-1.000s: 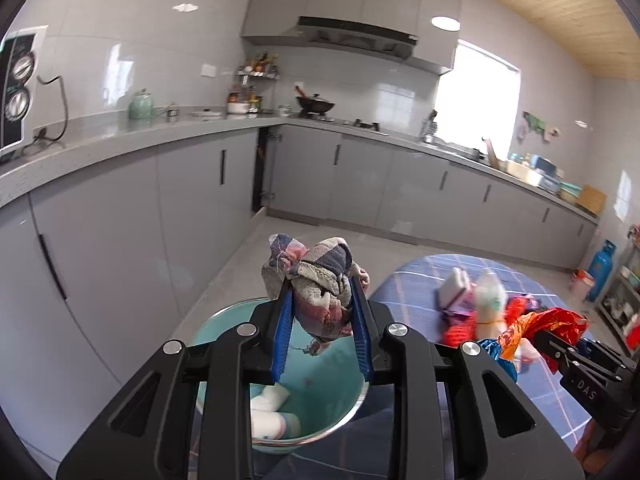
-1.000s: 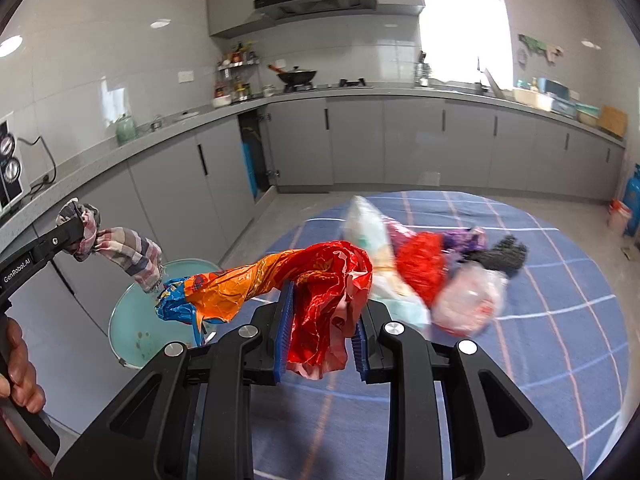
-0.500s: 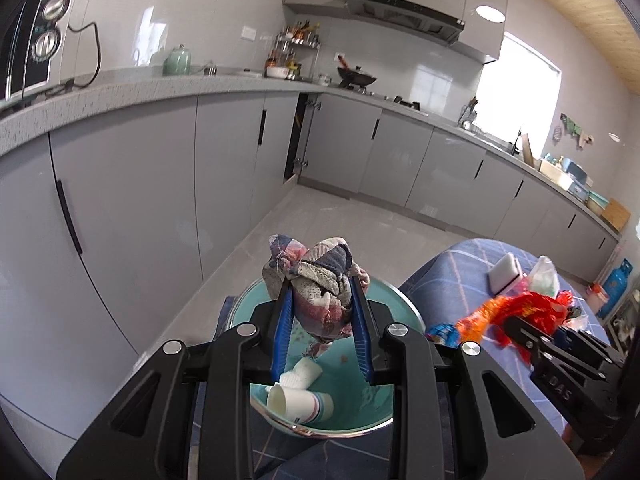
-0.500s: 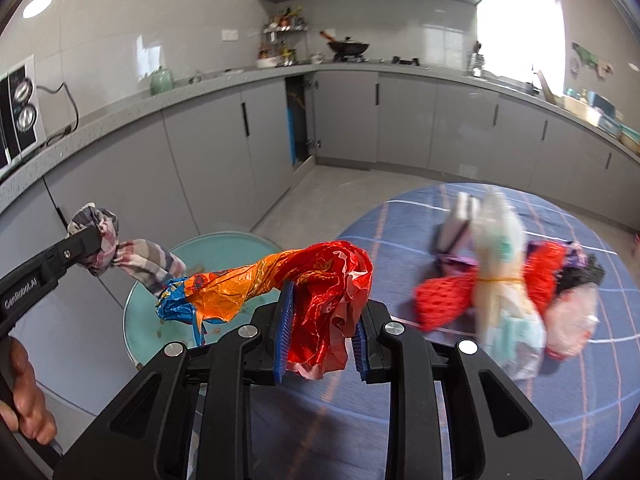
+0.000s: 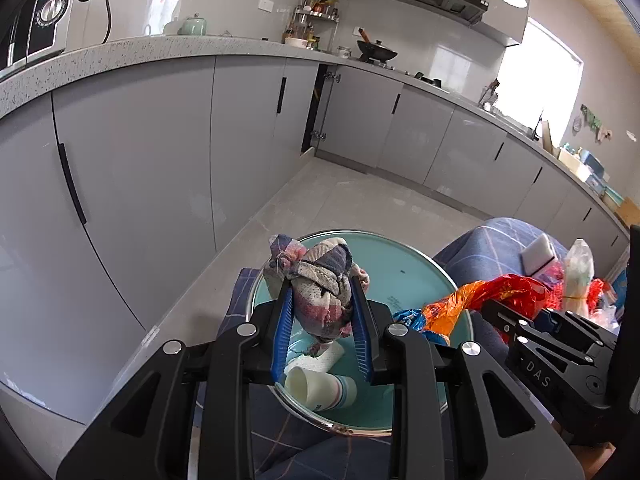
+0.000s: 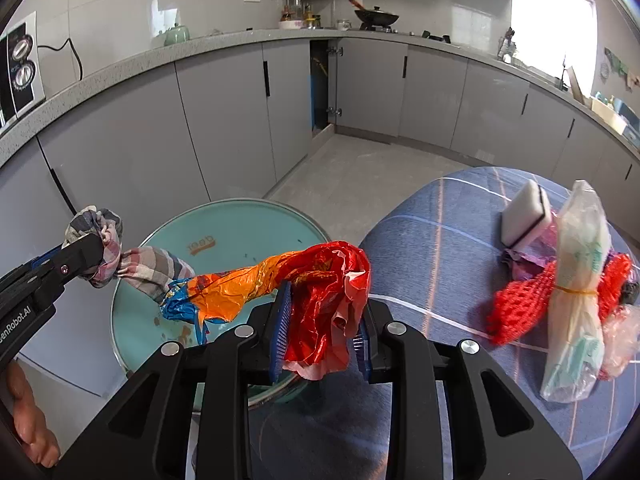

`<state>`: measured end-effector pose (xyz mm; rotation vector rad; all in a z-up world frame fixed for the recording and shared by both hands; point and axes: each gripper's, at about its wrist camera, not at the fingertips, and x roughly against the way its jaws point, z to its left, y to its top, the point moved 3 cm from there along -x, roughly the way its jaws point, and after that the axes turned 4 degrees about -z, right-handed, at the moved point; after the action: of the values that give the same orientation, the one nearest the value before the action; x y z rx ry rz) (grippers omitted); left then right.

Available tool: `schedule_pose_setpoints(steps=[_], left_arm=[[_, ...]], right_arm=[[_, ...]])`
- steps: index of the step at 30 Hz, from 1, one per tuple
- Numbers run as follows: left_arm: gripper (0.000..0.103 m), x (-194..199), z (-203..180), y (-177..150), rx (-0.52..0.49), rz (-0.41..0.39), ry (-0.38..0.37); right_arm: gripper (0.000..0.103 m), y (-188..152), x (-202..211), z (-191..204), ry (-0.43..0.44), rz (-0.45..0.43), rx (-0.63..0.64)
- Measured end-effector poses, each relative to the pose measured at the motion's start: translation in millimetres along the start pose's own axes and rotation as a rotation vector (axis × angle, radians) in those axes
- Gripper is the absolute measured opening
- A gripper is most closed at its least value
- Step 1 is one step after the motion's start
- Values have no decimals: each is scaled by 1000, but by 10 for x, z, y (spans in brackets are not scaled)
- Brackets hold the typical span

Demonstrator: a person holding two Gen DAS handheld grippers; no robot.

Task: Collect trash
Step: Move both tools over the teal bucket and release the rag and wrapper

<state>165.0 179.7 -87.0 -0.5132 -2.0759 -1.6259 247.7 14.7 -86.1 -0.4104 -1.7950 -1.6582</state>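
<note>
**Both loads over the bin, nothing dropped yet**

We have the left gripper (image 5: 322,326) clamped on a wadded plaid rag (image 5: 318,280), fingers narrow and pressing it from both sides. It hangs right above the open teal bin (image 5: 416,268), so letting go should drop it straight in. A paper cup (image 5: 320,388) and a crumpled white scrap (image 5: 330,356) already lie on the bin floor.

Right gripper (image 6: 322,326) holds a red-orange plastic wrapper (image 6: 320,280), fingers pinching the bunched red end. The long orange and blue tail trails out over the bin's rim and meets the rag's hanging end. We judge the end grip is why the tail leads: it gets over the bin first.

Risk as we see it: rag and wrapper tail touch, so one could drag the other on release. The wrapper's body sits nearer the rim than the centre; it looks to need more travel over the bin.

Left on the blue checked tabletop (image 6: 440,240): a white sponge block (image 6: 524,216), a clear bag bundle (image 6: 580,288) tied with a rubber band, red mesh netting (image 6: 520,304). So we judge the task partway done.
</note>
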Motion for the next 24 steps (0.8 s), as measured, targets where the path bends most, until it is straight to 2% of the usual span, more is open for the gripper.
schedule_pose_setpoints(steps=[4,6,10,12,14,16,18,24], left_arm=[[28,-72,49,-43,7,18,11],[28,-85,55,-60,9,24,13],[30,-111,75,-75,13,35,22],[31,-120,85,-76,16,37,29],[38,-116,88,-73,12,33,43],[66,-93,71,-64,13,21,58],[69,-50,43,-48,1,0,70],[74,38,6,-7,-16,-24,87]], right_arm=[[34,5,-73,9,21,13,7],[43,7,-92,28,28,14,5],[44,14,-127,31,31,16,3],[49,5,-118,30,29,14,0],[54,8,-95,24,27,9,-3],[62,15,-60,1,26,1,-13],[68,24,-13,-17,23,-11,-20],[69,40,104,-132,12,-26,-40]])
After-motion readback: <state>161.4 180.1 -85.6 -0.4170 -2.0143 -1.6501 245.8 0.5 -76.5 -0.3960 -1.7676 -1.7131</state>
